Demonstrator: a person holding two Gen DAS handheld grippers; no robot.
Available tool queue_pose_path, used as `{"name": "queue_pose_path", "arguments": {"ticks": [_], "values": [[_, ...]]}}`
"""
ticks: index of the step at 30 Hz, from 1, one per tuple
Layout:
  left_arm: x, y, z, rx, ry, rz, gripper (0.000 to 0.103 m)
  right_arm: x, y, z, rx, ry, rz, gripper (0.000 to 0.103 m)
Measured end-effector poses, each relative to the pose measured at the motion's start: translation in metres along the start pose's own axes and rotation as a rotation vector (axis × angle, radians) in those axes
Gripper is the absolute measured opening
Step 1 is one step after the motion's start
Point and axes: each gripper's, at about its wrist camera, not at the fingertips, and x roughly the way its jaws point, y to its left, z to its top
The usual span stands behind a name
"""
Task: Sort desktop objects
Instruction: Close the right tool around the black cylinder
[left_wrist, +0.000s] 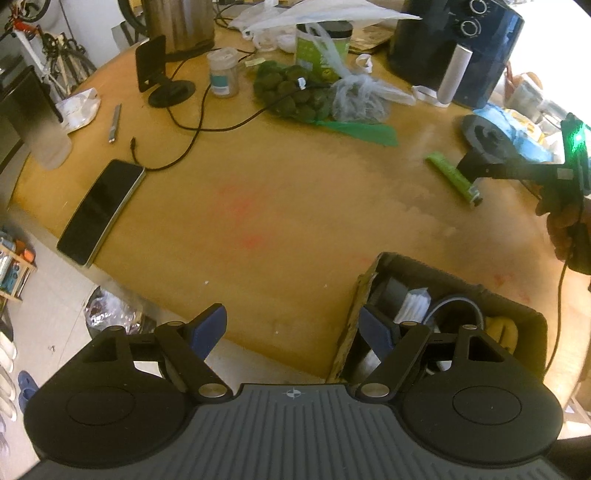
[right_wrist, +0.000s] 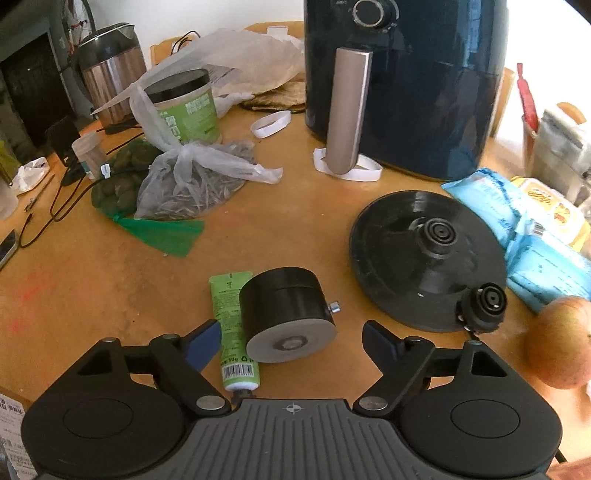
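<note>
The round, yellow-brown wooden tabletop (left_wrist: 280, 206) has a wide bare stretch in its middle, which gives the best room for moving; its near edge curves away just below the left gripper (left_wrist: 291, 332), whose blue-padded fingers stand well apart and hold nothing. At that edge sits a dark open storage box (left_wrist: 517, 295) already holding small items, likely the place for sorted things, and its raised wall calls for a lift over the rim. The back is crowded by a dark blue air fryer (right_wrist: 406, 85) and a flat black kettle base (right_wrist: 424, 254), so reaching there looks tight. The right gripper (right_wrist: 291, 341) hovers low with its fingers spread and empty, either side of a short black cylinder with a grey end face (right_wrist: 288, 317), lying on its side; this looks rigid, fairly solid and liable to roll, so gripping across its flat ends or squarely over its curved wall seems safest. Touching its left side lies a slim green squeeze tube with a barcode (right_wrist: 232, 325), judged light, soft and yielding, best pinched across its flat middle without squeezing hard.
</note>
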Motion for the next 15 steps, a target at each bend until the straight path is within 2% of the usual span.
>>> {"name": "queue_pose_path", "arguments": {"ticks": [9,12,15], "values": [[-0.003,0.000,-0.005,-0.008,0.004,0.018,0.079,0.017,-0.008,0.003,0.026,0.018,0.040,0.074],[-0.003,0.000,-0.005,-0.004,0.006,0.020,0.079,0.020,-0.009,0.004,0.035,0.023,0.062,0.063],[-0.003,-0.001,-0.004,0.003,0.003,0.017,0.079,0.019,-0.007,0.003,0.022,0.012,0.052,0.063]]}}
